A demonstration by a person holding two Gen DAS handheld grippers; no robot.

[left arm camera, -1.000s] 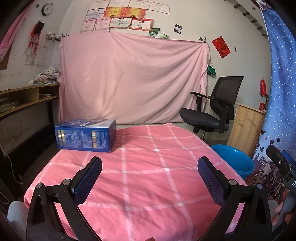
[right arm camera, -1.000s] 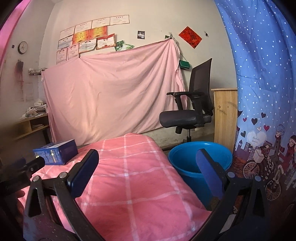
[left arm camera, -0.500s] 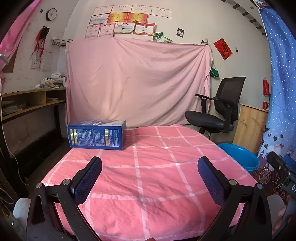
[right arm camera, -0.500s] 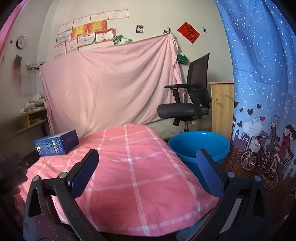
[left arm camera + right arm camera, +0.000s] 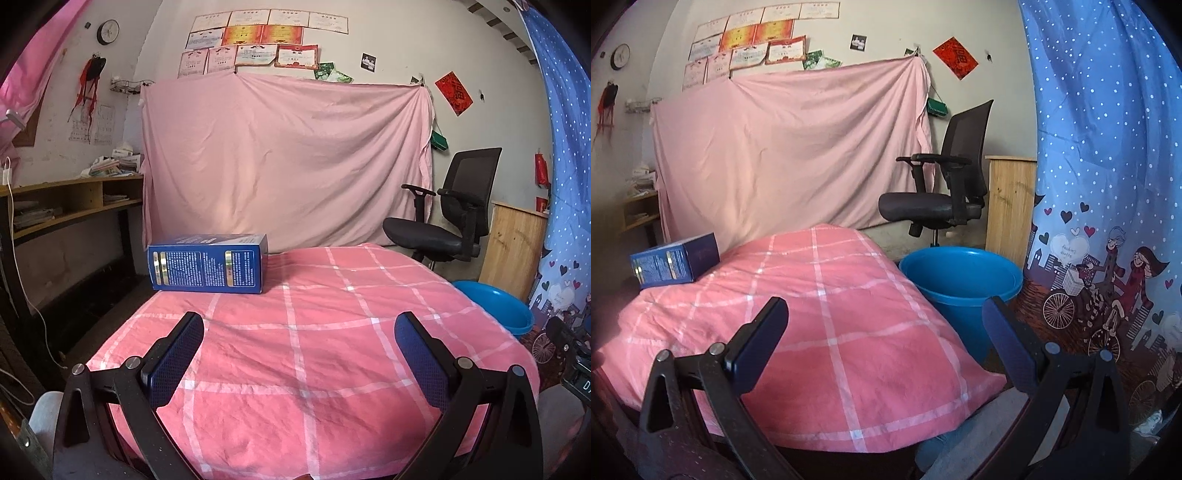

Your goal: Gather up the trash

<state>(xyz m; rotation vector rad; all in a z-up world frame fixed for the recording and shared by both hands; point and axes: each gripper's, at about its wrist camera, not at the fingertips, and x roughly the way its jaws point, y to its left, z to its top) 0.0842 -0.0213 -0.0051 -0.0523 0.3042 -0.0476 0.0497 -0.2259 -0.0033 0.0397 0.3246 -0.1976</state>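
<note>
Sheet: pink sheet [image 5: 288,162] hangs across the back wall, behind the worktop.
Curtain: blue dotted curtain [image 5: 1100,155] on my right, cartoon print low down.
Worktop: I see it under a pink checked cloth [image 5: 314,350], filling the mid of both views.
Chair: black office chair [image 5: 447,218] stands past the far right corner of the cloth.
Bucket: blue bucket [image 5: 960,284] on the floor, just beside the worktop's right edge, in front of the chair.
Box: blue box [image 5: 207,263] lies on its long side at the far left corner of the cloth, well apart from both grippers.
L gripper: left gripper [image 5: 299,343] over the near part of the cloth, jaws spread wide, holding nothing.
R gripper: right gripper [image 5: 884,325] over the near right edge, bucket ahead-right; jaws wide apart, nothing betw. them.
</note>
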